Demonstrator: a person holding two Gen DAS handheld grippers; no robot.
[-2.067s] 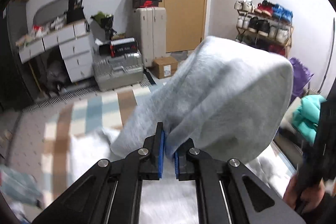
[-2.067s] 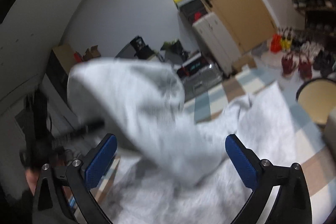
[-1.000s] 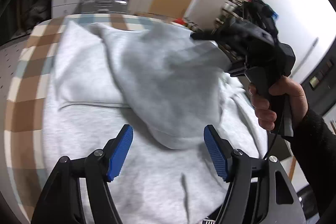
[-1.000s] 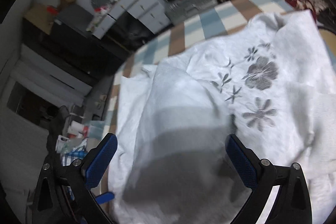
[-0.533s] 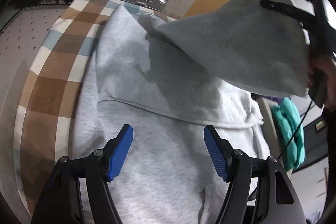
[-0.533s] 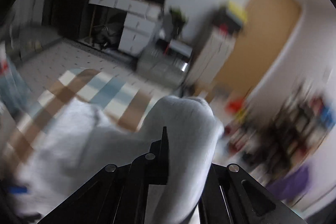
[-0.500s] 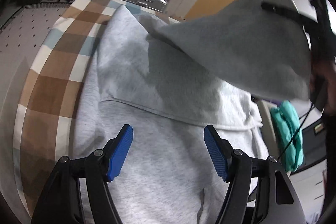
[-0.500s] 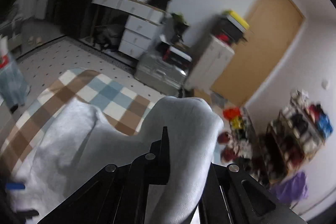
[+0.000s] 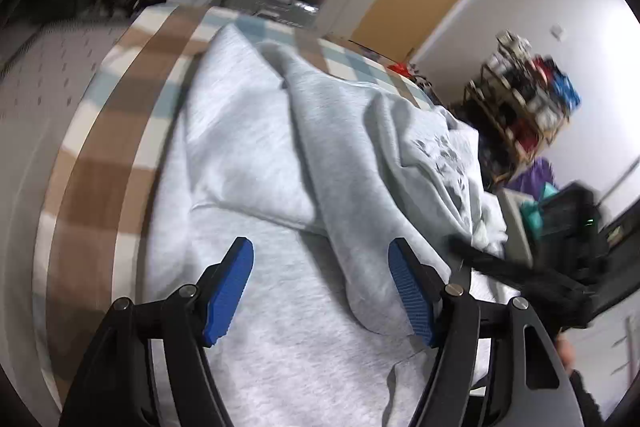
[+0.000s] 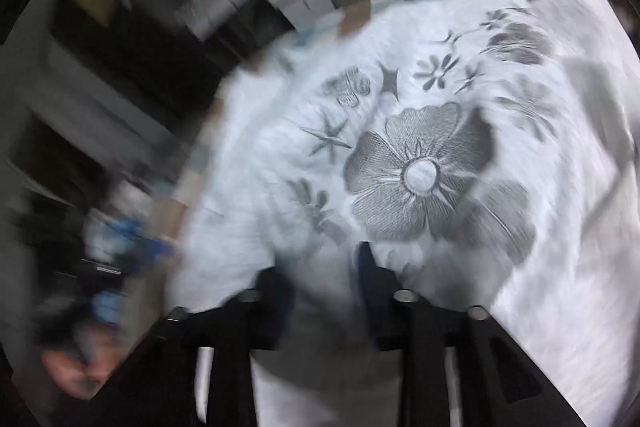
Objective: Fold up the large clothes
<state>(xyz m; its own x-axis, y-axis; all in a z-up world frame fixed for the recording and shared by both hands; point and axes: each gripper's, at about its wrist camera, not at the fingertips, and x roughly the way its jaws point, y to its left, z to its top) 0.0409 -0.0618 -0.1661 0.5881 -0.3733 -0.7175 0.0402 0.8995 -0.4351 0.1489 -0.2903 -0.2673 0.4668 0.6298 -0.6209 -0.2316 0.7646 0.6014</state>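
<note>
Grey sweatshirt [image 9: 280, 327] lies spread over a checked cloth [image 9: 100, 187], one sleeve [image 9: 352, 187] folded across the body. Left claw [image 9: 320, 287] hovers above it, jaws apart, nothing gripped. Right claw [image 10: 324, 291] is blurred over the flower print [image 10: 420, 175]; its jaws have just been opening, a bunch of grey fabric between them, pressing uncertain.

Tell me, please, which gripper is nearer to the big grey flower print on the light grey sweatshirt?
Right. The right gripper sits just below the flower print; the left gripper hovers over plain fabric, the print farther off.
</note>
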